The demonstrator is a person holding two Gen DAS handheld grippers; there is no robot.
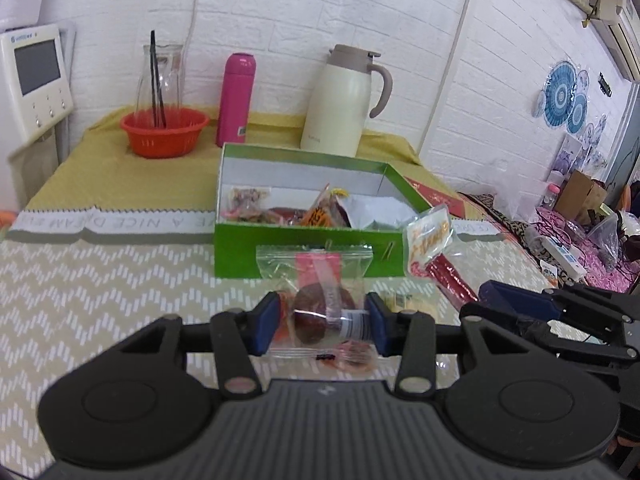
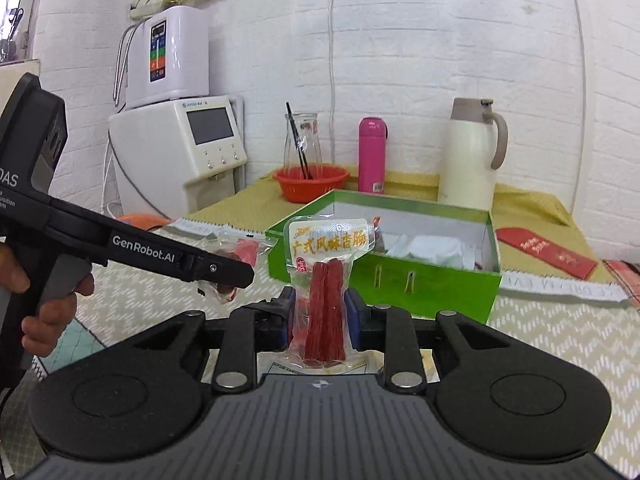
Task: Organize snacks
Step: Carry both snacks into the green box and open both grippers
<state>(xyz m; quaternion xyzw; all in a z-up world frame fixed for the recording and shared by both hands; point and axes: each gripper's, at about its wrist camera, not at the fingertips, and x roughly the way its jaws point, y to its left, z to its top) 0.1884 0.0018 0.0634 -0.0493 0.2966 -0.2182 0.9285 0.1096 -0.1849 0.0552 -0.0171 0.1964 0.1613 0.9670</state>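
My left gripper (image 1: pixel 322 322) is shut on a clear zip bag (image 1: pixel 320 280) holding a dark round snack, held above the table just in front of the green box (image 1: pixel 304 248). The open box holds several snack packets (image 1: pixel 320 210). My right gripper (image 2: pixel 320 316) is shut on a sausage packet (image 2: pixel 326 280) with red sticks and orange lettering, held upright in front of the green box (image 2: pixel 420 284). That packet also shows in the left wrist view (image 1: pixel 432 240), right of the box. The left gripper's body (image 2: pixel 140 248) crosses the right wrist view at left.
At the back stand an orange basket (image 1: pixel 164 130) with a glass carafe, a pink bottle (image 1: pixel 236 100) and a cream thermos jug (image 1: pixel 344 104). A white water dispenser (image 2: pixel 176 156) stands left of the table. A red envelope (image 2: pixel 544 252) lies right of the box.
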